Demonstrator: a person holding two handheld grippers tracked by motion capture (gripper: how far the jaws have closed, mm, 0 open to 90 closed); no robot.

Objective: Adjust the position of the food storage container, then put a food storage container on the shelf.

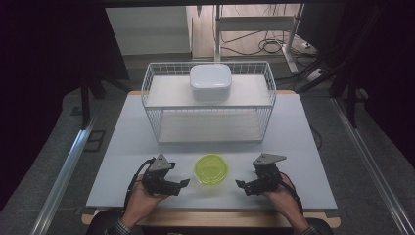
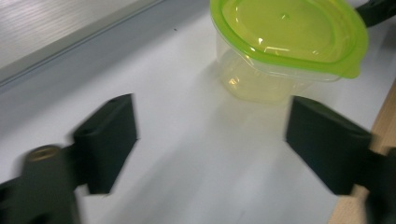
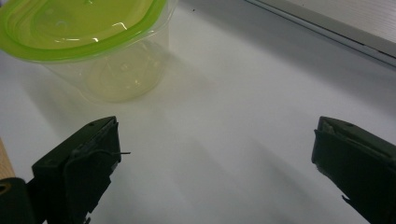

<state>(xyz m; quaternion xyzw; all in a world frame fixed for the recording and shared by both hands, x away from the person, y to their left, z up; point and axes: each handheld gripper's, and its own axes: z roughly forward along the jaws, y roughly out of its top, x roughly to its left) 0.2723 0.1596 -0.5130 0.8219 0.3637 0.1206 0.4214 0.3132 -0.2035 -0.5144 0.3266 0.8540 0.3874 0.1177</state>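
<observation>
Sitting lidded, clear tub (image 1: 211,171) with lime lid (image 2: 287,29), seemingly empty, both grippers' fingers apart

High view: worktop (image 1: 147,147) lying evenly lit, surroundings falling into dark. Left gripper view: jaws smearing with motion blur; glare glinting on the green lid (image 2: 285,32). Right gripper view: sharper, container casting soft shadow.

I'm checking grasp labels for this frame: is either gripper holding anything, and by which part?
Nothing is held. The left gripper and right gripper flank the green-lidded container, jaws open.
</observation>
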